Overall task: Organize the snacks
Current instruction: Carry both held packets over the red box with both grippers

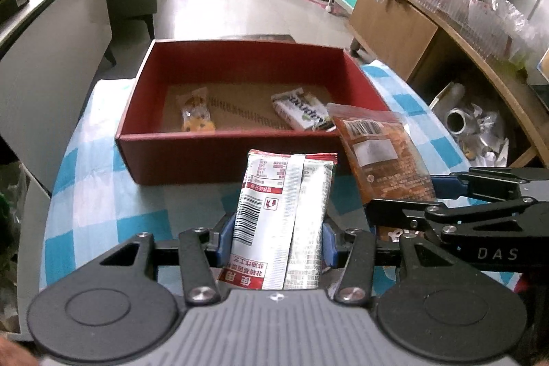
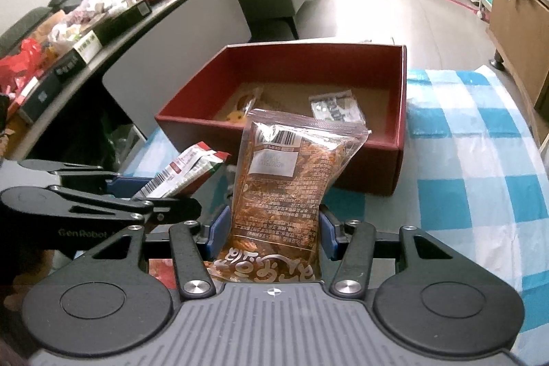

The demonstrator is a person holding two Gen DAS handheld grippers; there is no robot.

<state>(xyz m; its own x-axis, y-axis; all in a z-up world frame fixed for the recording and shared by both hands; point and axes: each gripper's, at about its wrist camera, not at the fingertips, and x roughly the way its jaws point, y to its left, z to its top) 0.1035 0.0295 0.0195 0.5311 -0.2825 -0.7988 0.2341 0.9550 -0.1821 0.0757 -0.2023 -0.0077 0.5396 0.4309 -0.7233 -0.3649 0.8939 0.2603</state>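
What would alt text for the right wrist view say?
The right gripper clamps an orange-brown snack packet upright before an open red box holding two small snacks. At left, the left gripper holds a white-and-red packet over a blue-checked tablecloth.

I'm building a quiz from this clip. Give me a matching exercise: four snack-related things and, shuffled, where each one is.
Things:
1. white and red sachet
2. orange-brown clear pouch
3. yellow snack packet
4. red cardboard box

Places:
A. lying inside the box
B. on the blue checked cloth
C. in the right gripper
D. in the left gripper

Pairs: 1-D, 2-C, 3-A, 4-B
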